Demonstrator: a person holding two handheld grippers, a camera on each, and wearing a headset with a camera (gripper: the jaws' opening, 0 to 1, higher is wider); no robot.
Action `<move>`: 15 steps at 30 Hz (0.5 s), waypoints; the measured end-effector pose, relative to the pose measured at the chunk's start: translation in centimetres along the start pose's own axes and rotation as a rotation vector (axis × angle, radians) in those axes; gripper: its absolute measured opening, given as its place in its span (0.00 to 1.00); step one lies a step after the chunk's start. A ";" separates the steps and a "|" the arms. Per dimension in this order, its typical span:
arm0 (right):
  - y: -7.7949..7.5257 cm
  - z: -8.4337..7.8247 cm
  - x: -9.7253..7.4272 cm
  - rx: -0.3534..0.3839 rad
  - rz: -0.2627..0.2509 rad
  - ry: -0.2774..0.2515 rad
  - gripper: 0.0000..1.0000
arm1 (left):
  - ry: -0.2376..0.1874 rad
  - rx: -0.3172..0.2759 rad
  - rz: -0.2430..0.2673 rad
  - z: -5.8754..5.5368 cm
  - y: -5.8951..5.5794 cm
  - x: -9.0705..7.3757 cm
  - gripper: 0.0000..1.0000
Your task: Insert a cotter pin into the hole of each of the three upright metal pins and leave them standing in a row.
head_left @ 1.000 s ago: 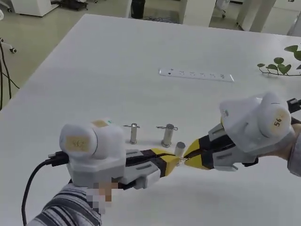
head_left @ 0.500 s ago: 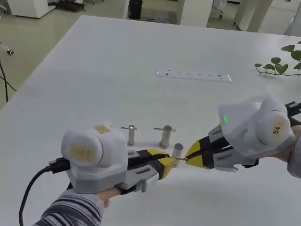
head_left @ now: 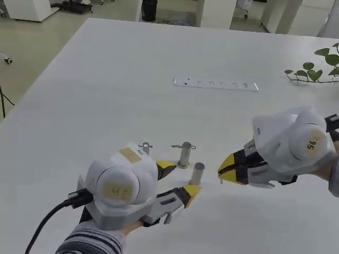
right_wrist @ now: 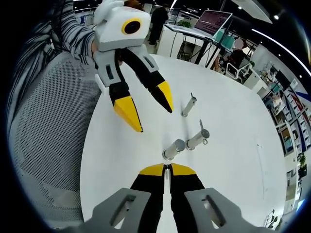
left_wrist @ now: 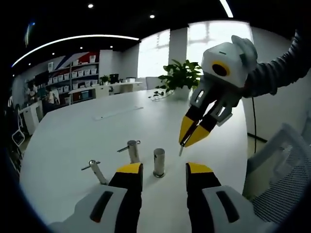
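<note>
Yellow-tipped, the left gripper (left_wrist: 164,170) stood open, jaws either side of the bare metal pin (left_wrist: 159,162). Beside that pin the right gripper (head_left: 221,174), stickered "56", pinched shut on a cotter pin (right_wrist: 166,177); beyond it stood two cottered metal pins (head_left: 185,153).

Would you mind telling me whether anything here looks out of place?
Nothing is toppled. The nearest metal pin stands out of row, nearer the person than the middle pin and left pin, and alone lacks a cotter pin.

The left gripper (head_left: 180,178) opens off the nearest metal pin (head_left: 196,173); the right gripper (head_left: 222,173) draws away from it, cotter pin (left_wrist: 181,150) clamped.
</note>
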State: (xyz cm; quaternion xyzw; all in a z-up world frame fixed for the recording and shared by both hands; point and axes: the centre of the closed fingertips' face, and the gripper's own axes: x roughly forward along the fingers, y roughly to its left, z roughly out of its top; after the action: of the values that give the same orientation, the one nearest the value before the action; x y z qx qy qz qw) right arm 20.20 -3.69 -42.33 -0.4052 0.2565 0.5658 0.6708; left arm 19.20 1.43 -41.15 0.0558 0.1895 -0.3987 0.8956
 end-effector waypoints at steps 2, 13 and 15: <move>0.0 0.0 0.0 0.005 0.000 -0.005 0.00 | 0.011 0.003 0.004 -0.1 0.2 0.2 0.35; 0.0 3.2 -0.7 0.122 0.020 -0.165 0.00 | 0.021 0.010 -0.011 -0.4 -0.5 0.4 0.33; 0.1 4.0 -0.9 0.160 0.032 -0.203 0.00 | 0.023 0.010 -0.017 -0.4 -0.6 0.5 0.33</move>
State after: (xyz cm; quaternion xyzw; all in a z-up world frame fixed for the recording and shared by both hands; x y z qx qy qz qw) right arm 19.49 -0.85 -39.49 -0.2870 0.2382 0.5922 0.7143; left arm 18.93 0.80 -41.65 0.0634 0.1980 -0.4065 0.8897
